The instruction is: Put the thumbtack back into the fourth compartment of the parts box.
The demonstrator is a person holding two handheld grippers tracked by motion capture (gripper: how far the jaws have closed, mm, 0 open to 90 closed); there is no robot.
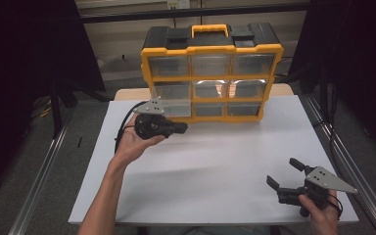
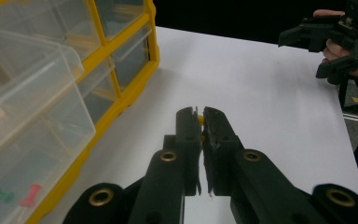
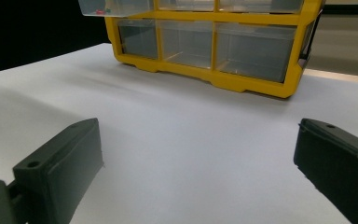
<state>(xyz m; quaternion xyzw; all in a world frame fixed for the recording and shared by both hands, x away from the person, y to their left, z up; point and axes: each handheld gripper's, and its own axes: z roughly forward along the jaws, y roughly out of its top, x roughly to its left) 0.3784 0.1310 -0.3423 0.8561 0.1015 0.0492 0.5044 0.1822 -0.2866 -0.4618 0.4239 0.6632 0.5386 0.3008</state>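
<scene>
A small yellow pin (image 2: 200,120), mostly hidden, is pinched upright between closed black jaws, held above the white desk (image 2: 261,93) near its far left corner, beside the pulled-out clear drawer (image 2: 32,107).

Probably a lab: metal frame rails (image 1: 39,166), dark curtains (image 1: 24,58), white table (image 1: 215,166).

- White table top (image 1: 225,161), plain, lit evenly from above.
- Wooden edge (image 1: 127,93) visible behind the white top.
- Grey floor (image 1: 24,171) on both sides of the table.
- Metal rails (image 1: 39,181) along the floor, left and right.
- Dark curtains (image 1: 24,49) at both sides.
- Beige wall (image 1: 122,39) at the back, crossed by a dark bar (image 1: 186,13).
</scene>
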